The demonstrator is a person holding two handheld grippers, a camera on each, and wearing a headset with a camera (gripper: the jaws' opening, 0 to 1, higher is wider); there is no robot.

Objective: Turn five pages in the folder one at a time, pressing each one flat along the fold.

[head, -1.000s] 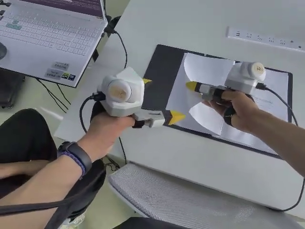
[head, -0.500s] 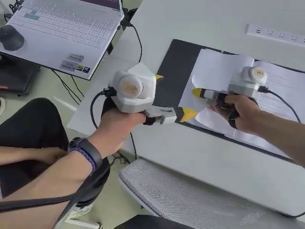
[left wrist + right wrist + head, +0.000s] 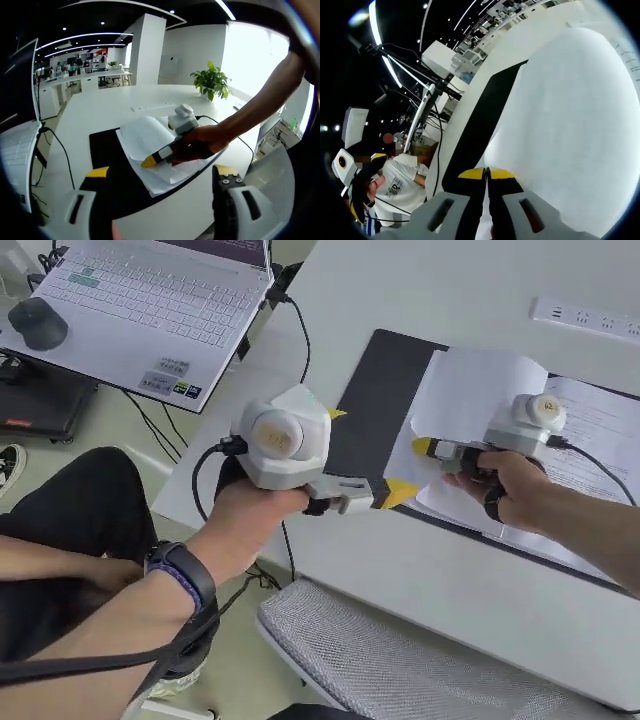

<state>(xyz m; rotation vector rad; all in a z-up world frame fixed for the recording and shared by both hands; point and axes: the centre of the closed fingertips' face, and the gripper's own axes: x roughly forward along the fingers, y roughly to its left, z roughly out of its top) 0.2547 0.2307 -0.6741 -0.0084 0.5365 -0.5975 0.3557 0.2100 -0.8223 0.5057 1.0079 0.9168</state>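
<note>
Folder page (image 3: 480, 390), pinched shut in the right hand-held gripper (image 3: 422, 447), wants a slow arc across the fold before the wide-open left hand-held gripper (image 3: 367, 452) presses it flat.

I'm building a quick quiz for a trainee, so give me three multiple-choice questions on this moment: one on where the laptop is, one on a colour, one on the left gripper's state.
1. Where is the laptop relative to the folder? A on it; B to its left, past the edge of the table; C to its right.
2. The fingertips of the left gripper are: A yellow; B red; C blue.
3. The left gripper is: A open; B shut on a page; C shut on a cable.
Answers: B, the head view shows it left of the table edge; A, both tips are yellow; A, its jaws stand wide apart in its own view.
</note>
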